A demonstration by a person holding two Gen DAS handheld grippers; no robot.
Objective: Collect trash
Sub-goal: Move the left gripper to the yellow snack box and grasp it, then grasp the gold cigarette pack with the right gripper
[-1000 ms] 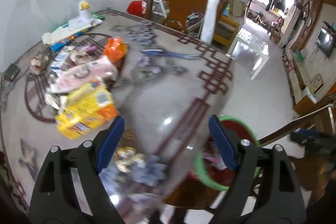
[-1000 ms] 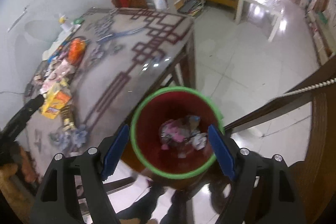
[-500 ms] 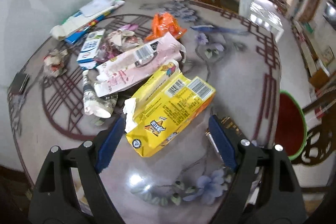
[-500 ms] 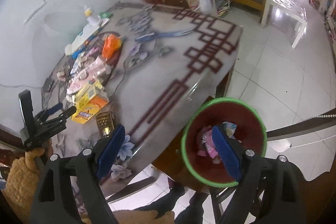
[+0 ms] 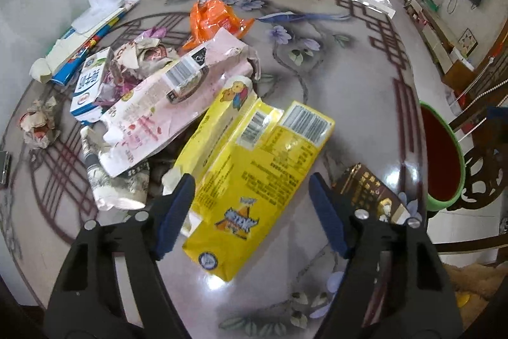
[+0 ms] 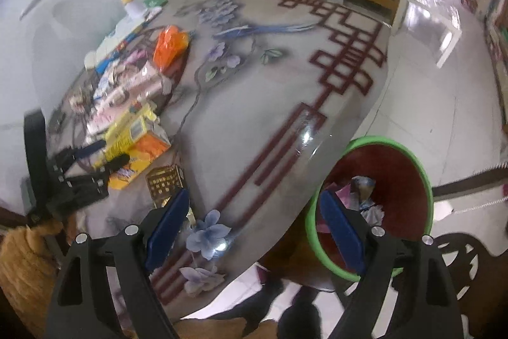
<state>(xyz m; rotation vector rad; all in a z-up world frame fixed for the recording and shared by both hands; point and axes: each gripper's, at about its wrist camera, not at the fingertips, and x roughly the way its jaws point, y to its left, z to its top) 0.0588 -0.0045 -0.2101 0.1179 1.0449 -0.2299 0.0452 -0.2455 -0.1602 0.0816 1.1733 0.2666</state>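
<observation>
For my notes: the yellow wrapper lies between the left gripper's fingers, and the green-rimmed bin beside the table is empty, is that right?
Not quite: the bin already holds crumpled trash, as the right wrist view shows. The yellow wrapper does lie between the closing left gripper's fingers.

- The yellow packet point(image 5: 254, 177) carries two barcodes, fine print too small to read, and a blue-and-orange logo whose letters cannot be made out.
- A cartoon bear is printed on the yellow packet's upper flap.
- The pink packet point(image 5: 177, 97) bears a barcode and small red print, unreadable.
- The blue-and-white carton point(image 5: 90, 84) shows large blue Chinese characters, too blurred to tell.
- The dark gold-printed packet point(image 5: 368, 196) has gold lettering, illegible.
</observation>
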